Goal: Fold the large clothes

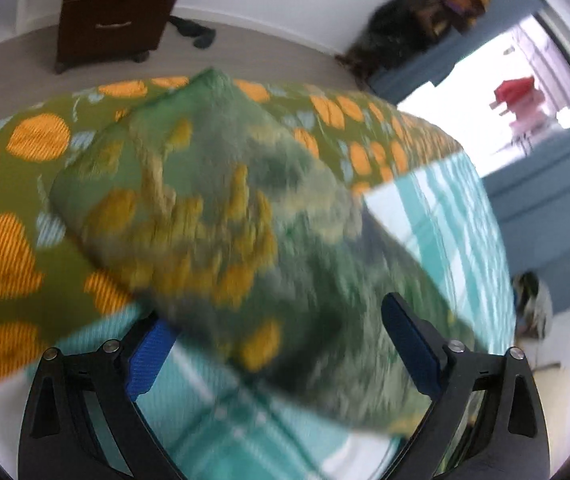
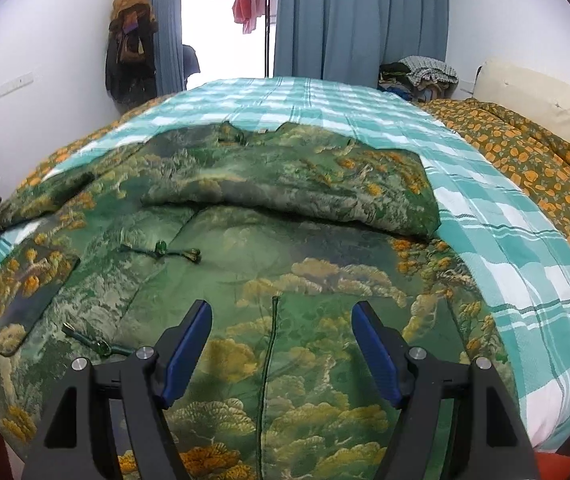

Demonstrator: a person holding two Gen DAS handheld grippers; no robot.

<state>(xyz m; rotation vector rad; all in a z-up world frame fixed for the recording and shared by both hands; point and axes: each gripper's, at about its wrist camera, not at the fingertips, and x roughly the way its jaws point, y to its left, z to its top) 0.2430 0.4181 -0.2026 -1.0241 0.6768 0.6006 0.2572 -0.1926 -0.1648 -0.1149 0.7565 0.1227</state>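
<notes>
A large green padded jacket (image 2: 269,248) with yellow tree and cloud patterns lies spread on the bed, front up, with knot buttons (image 2: 161,249). Its right sleeve is folded across the chest (image 2: 317,188). My right gripper (image 2: 281,316) is open and empty just above the jacket's lower part. In the left wrist view a blurred part of the jacket (image 1: 221,216) fills the space between the wide-open fingers of my left gripper (image 1: 281,320). I cannot tell whether the cloth touches the pads.
The bed has a teal-and-white checked sheet (image 2: 485,216) and a green quilt with orange fruit print (image 2: 525,160). A pillow (image 2: 533,100) lies at the far right. Blue curtains (image 2: 357,20), hanging coats (image 2: 129,40) and a dark wooden dresser (image 1: 113,8) stand around.
</notes>
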